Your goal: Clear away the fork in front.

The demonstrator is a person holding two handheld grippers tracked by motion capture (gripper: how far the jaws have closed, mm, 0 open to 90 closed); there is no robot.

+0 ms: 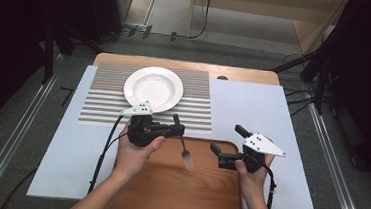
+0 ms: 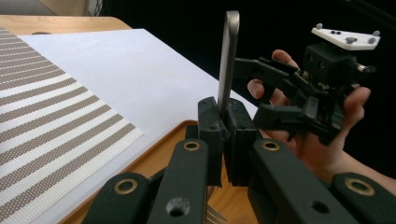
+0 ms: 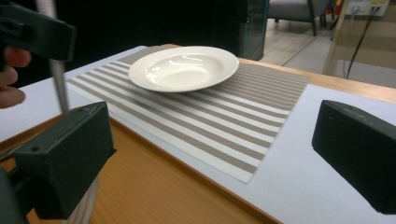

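The fork (image 1: 183,147) is held by the left gripper (image 1: 175,130), jaws clamped tight on the handle, tines hanging down over the wooden tray (image 1: 176,199) near its far edge, just short of the striped placemat (image 1: 197,93) w/ the white plate (image 1: 153,88). Right gripper (image 1: 226,147) sits beside it w/ jaws wide apart, nothing in them. My read: fork is light, stiff, smooth metal, so prob slippery & apt to pivot in a narrow pinch; best grip is mid-handle, flat faces against the pads. Left gripper view shows the pinch itself, handle (image 2: 228,60) standing up between the pads; the high view gives the tines & layout. Right gripper view shows the plate is deep-welled.
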